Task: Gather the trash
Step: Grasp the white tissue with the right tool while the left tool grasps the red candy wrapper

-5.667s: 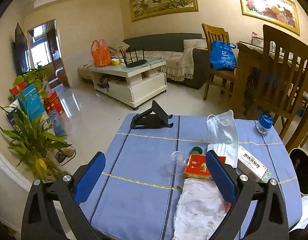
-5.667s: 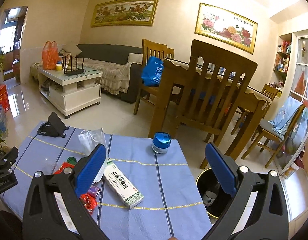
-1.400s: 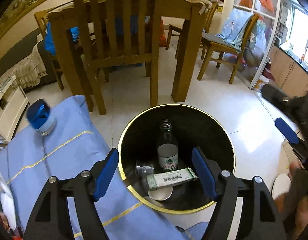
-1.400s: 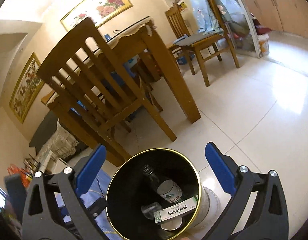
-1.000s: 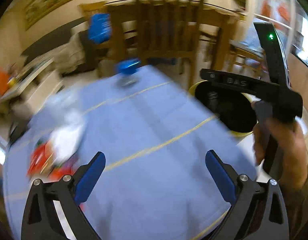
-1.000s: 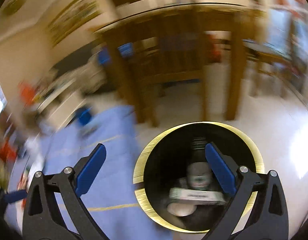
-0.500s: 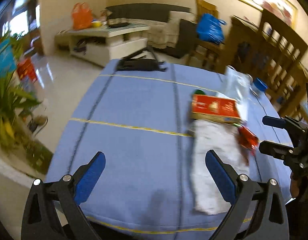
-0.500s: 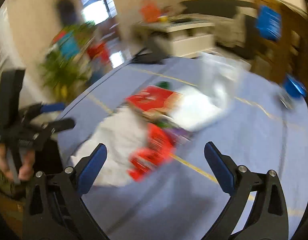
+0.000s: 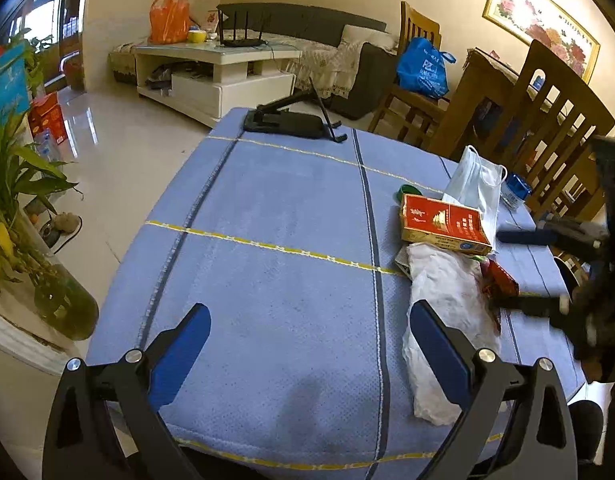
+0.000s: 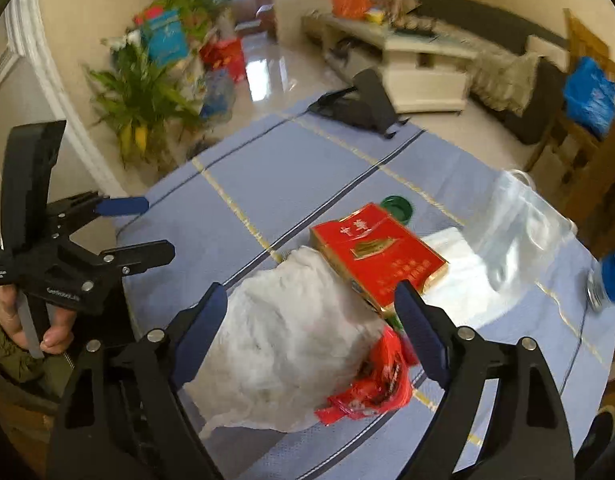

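Worktop (image 9: pixel 291 216) under a blue cloth, trash bunched on its right side. Right tool (image 10: pixel 307 316) angles down over a crumpled tissue (image 10: pixel 291 344); its jaws are closing with the tissue between them, pads not yet pressing. Red wrapper (image 10: pixel 371 384) lies against the tissue, red box (image 10: pixel 377 254) just behind, face mask (image 10: pixel 519 220) beyond. Left tool (image 9: pixel 307 344) hangs released over bare cloth, beside the tissue's edge, nothing gripped.
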`<state>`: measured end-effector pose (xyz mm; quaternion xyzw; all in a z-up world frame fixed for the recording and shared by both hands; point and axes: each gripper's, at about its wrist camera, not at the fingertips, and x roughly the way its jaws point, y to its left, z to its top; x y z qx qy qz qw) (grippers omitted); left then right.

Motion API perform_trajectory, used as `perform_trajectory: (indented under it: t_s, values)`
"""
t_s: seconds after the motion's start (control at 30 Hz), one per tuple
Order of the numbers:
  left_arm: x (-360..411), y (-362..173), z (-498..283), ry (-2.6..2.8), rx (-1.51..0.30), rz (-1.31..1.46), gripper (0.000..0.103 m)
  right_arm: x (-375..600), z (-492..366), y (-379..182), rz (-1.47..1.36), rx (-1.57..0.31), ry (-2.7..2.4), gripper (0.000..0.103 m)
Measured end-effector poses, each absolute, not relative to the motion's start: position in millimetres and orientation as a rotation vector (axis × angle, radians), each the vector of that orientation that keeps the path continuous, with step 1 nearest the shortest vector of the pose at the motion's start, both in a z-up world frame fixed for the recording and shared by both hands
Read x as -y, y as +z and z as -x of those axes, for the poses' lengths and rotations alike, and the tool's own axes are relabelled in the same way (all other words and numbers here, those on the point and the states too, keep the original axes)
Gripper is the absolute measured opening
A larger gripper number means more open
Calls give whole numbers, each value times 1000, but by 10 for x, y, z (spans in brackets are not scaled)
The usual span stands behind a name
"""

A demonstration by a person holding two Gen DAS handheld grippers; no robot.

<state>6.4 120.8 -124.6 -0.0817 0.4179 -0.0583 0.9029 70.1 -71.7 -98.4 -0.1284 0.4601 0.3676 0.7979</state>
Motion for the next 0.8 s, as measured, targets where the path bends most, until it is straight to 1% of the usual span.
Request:
perform_trajectory:
  t_s: [0.1,0.23,0.27,0.3,0.33,0.37,0.4,0.43,0.53,0.6,0.63,0.7,0.73,0.8]
  values:
    - [-1396,-1254,-70,-91,-862,216,96,495,-433,-1099,341,-1037,906,84]
    - [-1635,-1217,-89,-40,-848,245,96,261,-160,-1476,400,-1106,890,84]
    - [-1669,-1196,-92,-30,-844,243,96,205,-57,-1529,475,-1062,852,83]
    - [-1689,-1184,-87,-26,-841,241,96,181,1,-1537,508,-1041,819,76]
    - [-1704,-1171,-80,-25,-838,239,96,212,-3,-1507,471,-1052,795,65]
    - [-1701,-1164,-74,-27,-837,237,96,236,-16,-1480,450,-1057,781,32]
    - [-1685,-1162,-68,-28,-838,234,96,280,-48,-1453,438,-1066,755,7]
    - [-1676,-1165,-68,-32,-840,233,96,354,-84,-1442,425,-1085,716,2]
    - [-1585,-1174,-59,-52,-847,215,96,516,-26,-1416,458,-1067,629,2]
    - [-1493,-1173,-59,-67,-850,196,96,674,38,-1336,379,-1055,615,2]
    - [-1428,-1170,-68,-85,-854,187,96,801,26,-1270,311,-1041,622,2]
    - [-1304,-1165,-95,-118,-859,169,96,1127,59,-960,83,-971,672,2]
    - [-1245,-1169,-113,-131,-862,162,96,1383,55,-755,-63,-908,684,2]
    - [-1089,-1183,-166,-169,-882,157,96,1830,17,-520,-281,-816,682,2]
